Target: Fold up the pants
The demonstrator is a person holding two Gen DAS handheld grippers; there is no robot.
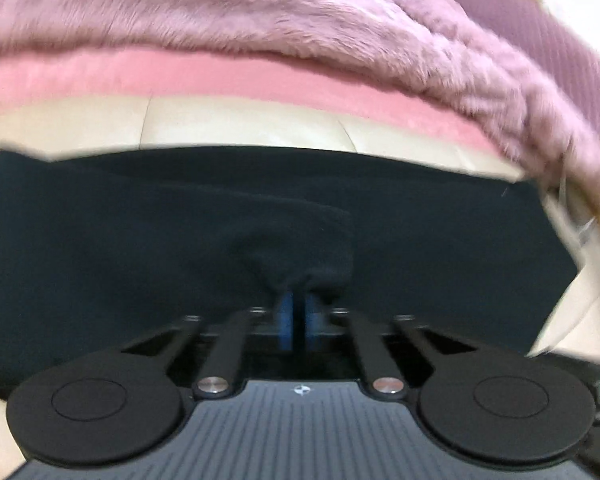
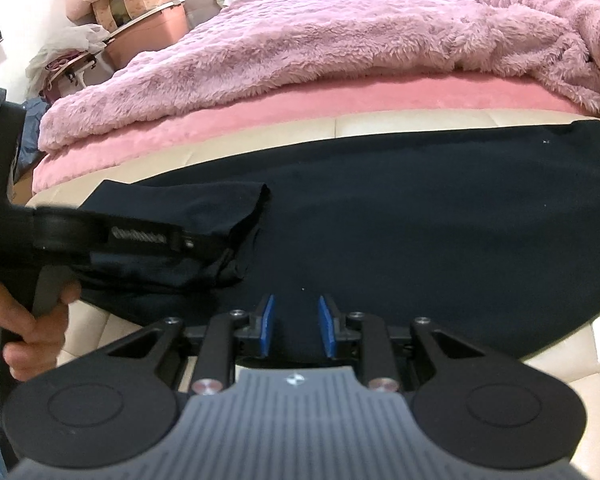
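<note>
Two tongs at work: my left tongs [image 1: 299, 320] pinch the dark pants [image 1: 420, 232]; my right tongs [image 2: 297, 326] hover, parted.

Left gripper [image 1: 299, 312] fingertips buried in pants [image 1: 420, 232] fabric

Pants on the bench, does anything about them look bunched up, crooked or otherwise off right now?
Yes. The dark pants lie mostly flat on the cream bench, but one end is lifted and bunched where the left hand-held gripper pinches it. The right hand-held gripper is open above the fabric, holding nothing. No damage shows.
</note>
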